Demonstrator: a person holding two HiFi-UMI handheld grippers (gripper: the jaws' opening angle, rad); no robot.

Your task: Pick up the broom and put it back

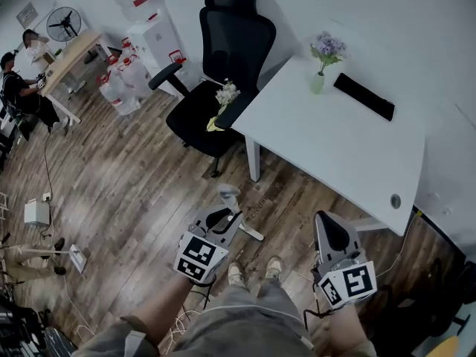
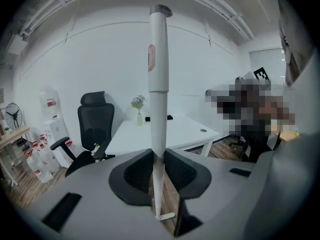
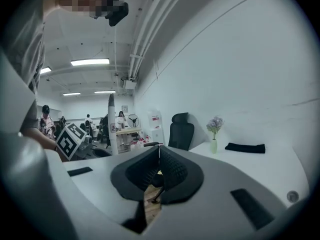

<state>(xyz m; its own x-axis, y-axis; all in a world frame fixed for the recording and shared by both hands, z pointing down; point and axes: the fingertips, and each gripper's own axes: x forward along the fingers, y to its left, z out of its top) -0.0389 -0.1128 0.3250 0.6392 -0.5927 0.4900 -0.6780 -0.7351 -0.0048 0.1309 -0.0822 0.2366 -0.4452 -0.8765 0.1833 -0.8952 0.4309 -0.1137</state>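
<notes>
Broom handle (image 2: 159,84) upright at mid-frame in left gripper view, clamped between left gripper (image 2: 159,154) jaws, only its foreshortened top in head view, right gripper (image 3: 159,147) jaws closed together, empty

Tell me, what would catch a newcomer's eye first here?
A white broom handle stands upright, clamped in the jaws of the left gripper, filling that gripper's view. Behind it, a black office chair sits beside a white table bearing a vase of purple flowers.
</notes>
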